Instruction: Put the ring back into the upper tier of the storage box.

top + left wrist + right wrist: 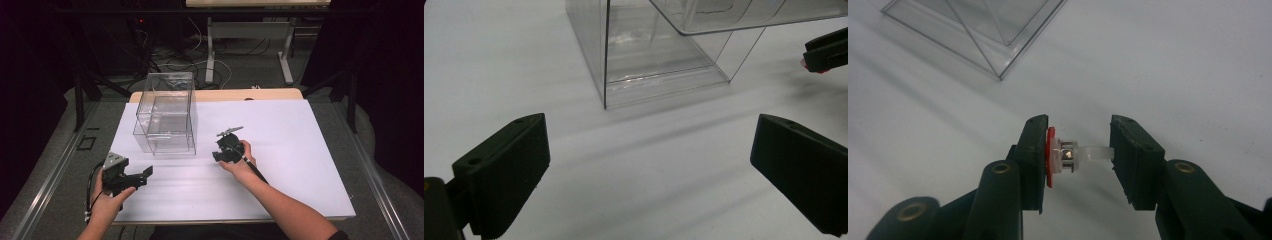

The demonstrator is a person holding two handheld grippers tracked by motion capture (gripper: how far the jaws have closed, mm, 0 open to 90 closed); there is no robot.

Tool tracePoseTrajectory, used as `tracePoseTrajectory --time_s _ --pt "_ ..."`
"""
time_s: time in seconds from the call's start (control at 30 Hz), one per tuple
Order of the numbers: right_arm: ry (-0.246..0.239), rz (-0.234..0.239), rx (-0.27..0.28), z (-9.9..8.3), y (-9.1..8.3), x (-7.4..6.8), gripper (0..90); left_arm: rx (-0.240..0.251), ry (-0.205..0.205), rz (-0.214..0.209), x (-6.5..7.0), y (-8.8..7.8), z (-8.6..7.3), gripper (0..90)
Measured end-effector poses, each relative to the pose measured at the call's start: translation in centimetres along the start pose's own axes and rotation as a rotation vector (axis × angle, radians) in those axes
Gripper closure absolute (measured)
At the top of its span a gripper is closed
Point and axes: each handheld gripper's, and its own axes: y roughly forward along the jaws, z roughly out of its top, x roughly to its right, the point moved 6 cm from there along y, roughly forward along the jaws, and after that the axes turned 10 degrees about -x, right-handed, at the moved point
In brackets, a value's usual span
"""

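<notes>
White-covered desk (300, 150), broad bare room right and front of one clear plastic box (167, 112) standing left of centre, its near bottom edge (664, 90) ahead of the left claw (649, 165). Two claws: left, near the front-left edge, gapes wide and empty; right claw (1078, 155) pinches one small red-capped white part (1068, 156), long axis spanning jaw to jaw, above the desk.

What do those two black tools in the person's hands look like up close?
Both are black, hand-held, with two flat-faced jaws. The left gripper carries a grey three-cornered plate on top and trails a black cable at the wrist. The right gripper has the same kind of plate and a cable along the forearm. Its own view shows ribbed pads and brass-coloured pivot rings. The forearms are bare, with a dark sleeve edge at the right elbow.
</notes>
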Motion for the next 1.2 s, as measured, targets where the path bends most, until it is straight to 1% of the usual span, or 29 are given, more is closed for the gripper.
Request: tracePoseTrajectory --time_s 0.03,0.07,0.1,0.13,0.17,0.2,0.3,0.33,0.37,0.4,0.43,0.5,0.53,0.57,0.63,0.67,0.73,0.77,0.8,0.83,0.9,1.0,1.03,1.07,1.13,1.17,1.2 --pt "0.02 -0.001 -0.016 0.1 -0.1 0.1 59.5 0.0 0.0 0.0 0.0 0.0 0.0 2.7" --pt "0.028 -0.005 -0.019 0.3 -0.2 0.2 59.4 -0.001 0.001 0.0 0.0 0.0 0.0 2.7" --pt "0.021 -0.002 -0.017 0.6 -0.2 0.4 59.4 -0.001 0.0 0.0 0.0 0.0 0.0 2.7" --pt "0.034 -0.003 -0.019 0.8 -0.3 0.5 59.4 -0.002 -0.001 -0.001 0.0 0.0 0.0 2.7" --pt "0.042 -0.017 -0.022 1.3 -0.6 0.8 59.4 -0.001 0.0 -0.001 0.0 0.0 0.0 2.7" --pt "0.042 -0.017 -0.022 1.3 -0.6 0.8 59.4 -0.002 0.0 0.0 0.0 0.0 0.0 2.7" --pt "0.045 -0.029 -0.027 2.0 -1.2 1.1 59.5 -0.003 -0.002 -0.001 0.0 0.0 0.0 2.7" --pt "0.057 -0.034 -0.031 2.6 -1.6 1.3 59.4 -0.003 -0.002 -0.001 0.0 0.0 0.0 2.7" --pt "0.066 -0.026 -0.024 2.9 -1.7 1.4 59.4 -0.003 -0.002 -0.002 0.0 0.0 0.0 2.7" --pt "0.065 -0.034 -0.035 3.1 -2.0 1.6 59.4 -0.003 -0.001 -0.002 0.0 0.0 0.0 2.7" --pt "0.074 -0.033 -0.039 3.3 -2.2 1.6 59.4 -0.004 -0.001 -0.002 0.0 0.0 0.0 2.7" --pt "0.076 -0.033 -0.041 3.6 -2.4 1.7 59.4 -0.002 0.0 -0.002 0.0 0.0 0.0 2.7" --pt "0.076 -0.034 -0.041 4.1 -2.9 1.8 59.4 -0.002 -0.001 -0.001 0.0 0.0 0.0 2.7" --pt "0.076 -0.034 -0.041 4.1 -2.9 1.8 59.4 -0.002 0.0 0.0 0.0 0.0 0.0 2.7" --pt "0.074 -0.036 -0.043 4.8 -3.7 1.8 59.4 -0.002 -0.001 -0.001 0.0 0.1 0.0 2.7" --pt "0.07 -0.03 -0.038 5.1 -4.0 1.7 59.4 -0.003 -0.001 0.0 0.0 0.1 0.0 2.7" --pt "0.062 -0.042 -0.04 5.6 -4.7 1.6 59.4 -0.003 0.0 -0.001 0.0 0.0 0.0 2.7" --pt "0.066 -0.04 -0.036 5.8 -5.0 1.5 59.4 -0.001 0.001 -0.001 0.0 0.1 0.0 2.7" --pt "0.059 -0.04 -0.036 6.1 -5.3 1.4 59.4 -0.002 0.002 -0.002 0.0 0.1 0.0 2.7" --pt "0.059 -0.04 -0.036 6.1 -5.3 1.4 59.4 -0.001 0.001 -0.002 0.0 0.1 0.0 2.7" --pt "0.034 -0.048 -0.034 6.7 -6.2 1.1 59.4 -0.002 0.002 -0.002 0.0 0.1 0.0 2.7" --pt "0.019 -0.042 -0.026 7.4 -7.2 0.6 59.4 -0.002 0.001 -0.002 0.0 0.1 0.0 2.7" --pt "0.019 -0.042 -0.026 7.4 -7.2 0.6 59.4 -0.002 0.001 -0.002 0.0 0.1 0.0 2.7" --pt "0.008 -0.043 -0.029 7.7 -7.7 0.2 59.4 -0.004 0.002 -0.002 0.0 0.1 0.0 2.7" --pt "0.001 -0.044 -0.03 7.9 -7.9 0.1 59.4 -0.006 0.001 -0.003 0.0 0.1 0.0 2.7" --pt "-0.015 -0.043 -0.035 8.0 -8.1 0.0 59.4 -0.006 0.001 -0.003 0.0 0.1 0.0 2.7" --pt "-0.007 -0.038 -0.032 8.2 -8.3 -0.3 59.4 -0.006 0.001 -0.003 0.0 0.1 0.0 2.7"
